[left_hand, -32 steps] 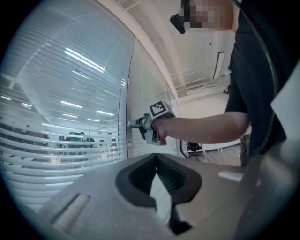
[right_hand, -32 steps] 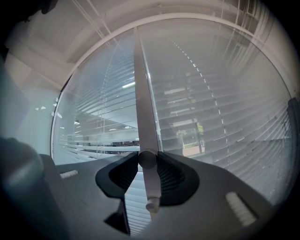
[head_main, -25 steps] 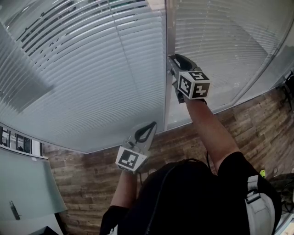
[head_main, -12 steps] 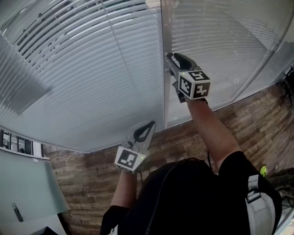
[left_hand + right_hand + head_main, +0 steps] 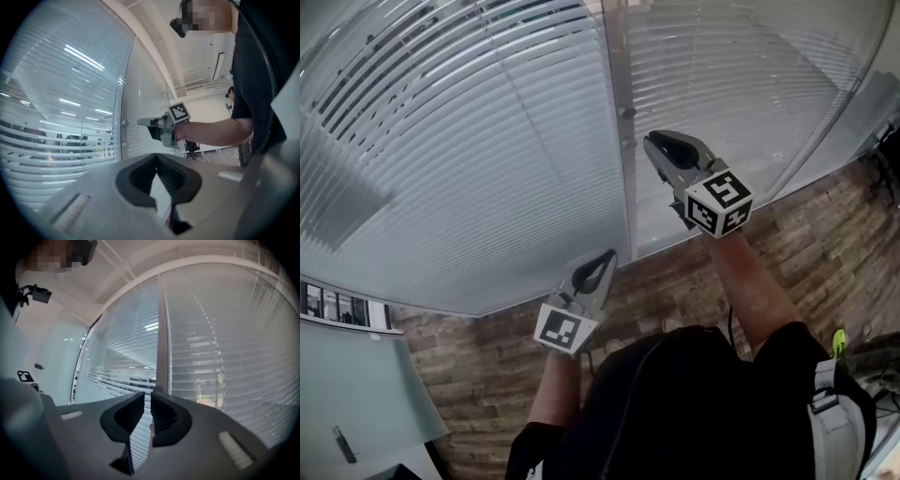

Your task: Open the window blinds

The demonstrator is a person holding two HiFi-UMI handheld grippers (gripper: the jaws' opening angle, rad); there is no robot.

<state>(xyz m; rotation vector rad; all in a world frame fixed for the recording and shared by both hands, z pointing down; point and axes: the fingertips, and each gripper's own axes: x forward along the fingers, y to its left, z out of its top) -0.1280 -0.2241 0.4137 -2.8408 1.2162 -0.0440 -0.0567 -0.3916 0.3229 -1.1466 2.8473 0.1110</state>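
The right gripper's (image 5: pixel 659 143) fingers (image 5: pixel 129 416), just closing, stand narrowly apart and empty, near the post (image 5: pixel 625 169) between the blinds (image 5: pixel 487 159). They half hide a knob (image 5: pixel 159 389) on the post. The left gripper's (image 5: pixel 605 260) fingers are together, empty.

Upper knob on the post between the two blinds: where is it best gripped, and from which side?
Probably grip the upper knob by its round rim, pinching opposite sides. Approach level from the room side, square to the post: the knob stands out from the post's face.
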